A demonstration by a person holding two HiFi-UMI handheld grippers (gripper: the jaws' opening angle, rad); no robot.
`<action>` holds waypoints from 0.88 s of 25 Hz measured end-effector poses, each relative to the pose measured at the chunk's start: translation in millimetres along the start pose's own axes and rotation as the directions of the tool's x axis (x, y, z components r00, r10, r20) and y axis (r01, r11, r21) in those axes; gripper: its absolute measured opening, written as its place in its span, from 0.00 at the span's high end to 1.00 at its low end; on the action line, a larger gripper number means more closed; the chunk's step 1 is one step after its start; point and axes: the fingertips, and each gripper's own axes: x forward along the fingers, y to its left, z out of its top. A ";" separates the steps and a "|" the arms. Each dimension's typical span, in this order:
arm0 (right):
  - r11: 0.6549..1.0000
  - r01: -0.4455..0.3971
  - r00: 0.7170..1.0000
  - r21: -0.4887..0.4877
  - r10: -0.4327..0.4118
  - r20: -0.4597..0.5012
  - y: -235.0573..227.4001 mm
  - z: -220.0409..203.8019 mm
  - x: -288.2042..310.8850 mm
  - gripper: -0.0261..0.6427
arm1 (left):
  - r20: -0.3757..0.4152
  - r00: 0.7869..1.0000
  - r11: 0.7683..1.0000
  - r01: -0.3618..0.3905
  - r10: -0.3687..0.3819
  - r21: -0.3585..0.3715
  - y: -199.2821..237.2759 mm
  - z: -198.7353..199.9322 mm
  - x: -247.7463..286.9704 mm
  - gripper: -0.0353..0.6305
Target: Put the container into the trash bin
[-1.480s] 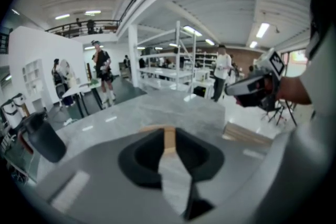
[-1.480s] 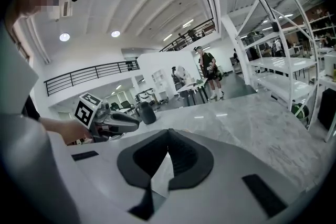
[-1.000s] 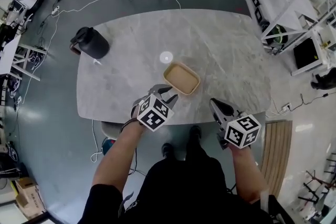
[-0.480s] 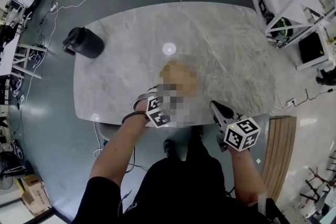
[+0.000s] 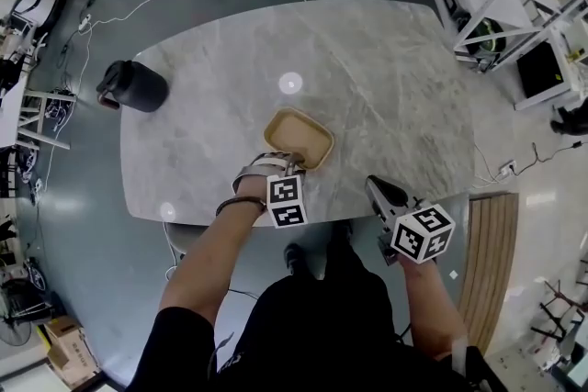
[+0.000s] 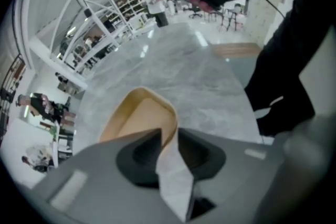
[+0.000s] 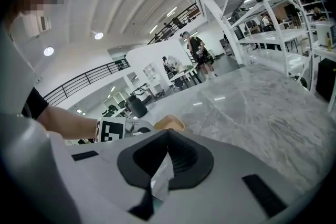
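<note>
status: the shallow tan rectangular container (image 5: 299, 139) lies flat on the grey marble table (image 5: 386, 87), near its front edge and just ahead of me. the left gripper (image 5: 292, 163) points steeply down at the container's near corner. in the left gripper view its jaws are closing on the thin rim wall, one pad inside the tray and one outside, and both look to be against the wall already. the right gripper (image 5: 375, 186) hangs off the table's front edge, well apart from the container, with its jaws pressed together on nothing.

the black round trash bin (image 5: 133, 87) stands at the table's far-left corner, well apart from the container. i cannot tell whether it rests on the tabletop or beside it.

risks, in my judgement:
- the bite is on one corner only. on lifting, the tray would likely hang and swing from that corner and could twist out of the pads.
- the wall looks thin and soft. a hard squeeze may crease it, and a light one may let it slip.
- the jaws are not yet settled. lifting early could drag the tray along the table or off the front edge, which is close.
- the carry to the bin is long and crosses the table. a sagging tray could catch the tabletop or hit the bin's rim.
- the bin's mouth cannot be judged from here. the tray may need tilting to go in.
- the right gripper is too far away to steady anything.
</note>
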 end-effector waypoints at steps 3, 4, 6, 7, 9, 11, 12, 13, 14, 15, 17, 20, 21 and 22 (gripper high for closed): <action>1.000 0.003 1.000 0.006 -0.003 -0.001 -5.2 2.3 -5.3 0.97 | 0.002 1.000 1.000 -0.001 0.001 -0.017 3.5 3.1 0.7 0.83; 1.000 0.002 1.000 0.006 -0.002 -0.002 -6.4 3.3 -6.3 0.97 | 0.010 1.000 1.000 -0.005 0.006 -0.029 5.7 5.3 -1.2 0.83; 1.000 -0.004 1.000 0.003 0.004 -0.002 -7.2 7.4 -7.6 0.97 | 0.045 0.998 0.996 -0.029 0.032 -0.079 14.1 12.6 -10.7 0.89; 1.000 -0.010 1.000 0.001 0.010 -0.001 -6.7 10.3 -8.0 0.97 | 0.068 0.996 0.992 -0.046 0.054 -0.116 19.9 15.9 -17.6 0.91; 1.000 -0.027 1.000 -0.008 0.027 0.000 -4.5 15.9 -7.4 0.97 | 0.101 0.990 0.979 -0.080 0.101 -0.189 30.8 18.3 -32.7 0.92; 0.999 -0.049 0.999 -0.021 0.049 -0.003 -0.8 21.4 -4.3 0.97 | 0.110 0.982 0.963 -0.122 0.152 -0.241 40.7 15.1 -49.6 0.92; 0.998 -0.062 0.998 -0.030 0.062 -0.006 2.2 24.3 -2.0 0.97 | 0.109 0.978 0.954 -0.142 0.176 -0.264 44.7 12.1 -59.3 0.92; 0.996 -0.075 0.997 -0.039 0.074 -0.010 6.1 27.2 0.7 0.97 | 0.110 0.974 0.943 -0.159 0.198 -0.291 48.1 8.6 -70.0 0.92; 0.995 -0.088 0.996 -0.048 0.088 -0.014 10.9 30.0 3.7 0.97 | 0.114 0.969 0.930 -0.173 0.220 -0.326 51.0 4.7 -81.6 0.92; 0.993 -0.103 0.995 -0.056 0.102 -0.020 16.5 32.3 7.4 0.97 | 0.120 0.963 0.912 -0.184 0.243 -0.367 53.5 0.2 -93.5 0.92; 0.988 -0.137 0.990 -0.070 0.135 -0.035 28.9 34.5 16.6 0.97 | 0.125 0.948 0.862 -0.206 0.294 -0.463 57.5 -11.8 -115.6 0.92; 0.975 -0.202 0.978 -0.094 0.195 -0.078 52.4 30.0 32.5 0.97 | 0.100 0.923 0.779 -0.252 0.372 -0.573 57.3 -36.3 -144.0 0.92; 0.969 -0.223 0.972 -0.107 0.214 -0.094 62.4 27.1 37.4 0.97 | 0.091 0.914 0.753 -0.266 0.395 -0.602 54.5 -45.2 -153.6 0.92; 0.962 -0.243 0.967 -0.122 0.230 -0.110 73.6 24.1 42.0 0.97 | 0.084 0.905 0.726 -0.276 0.417 -0.630 50.3 -54.8 -163.9 0.92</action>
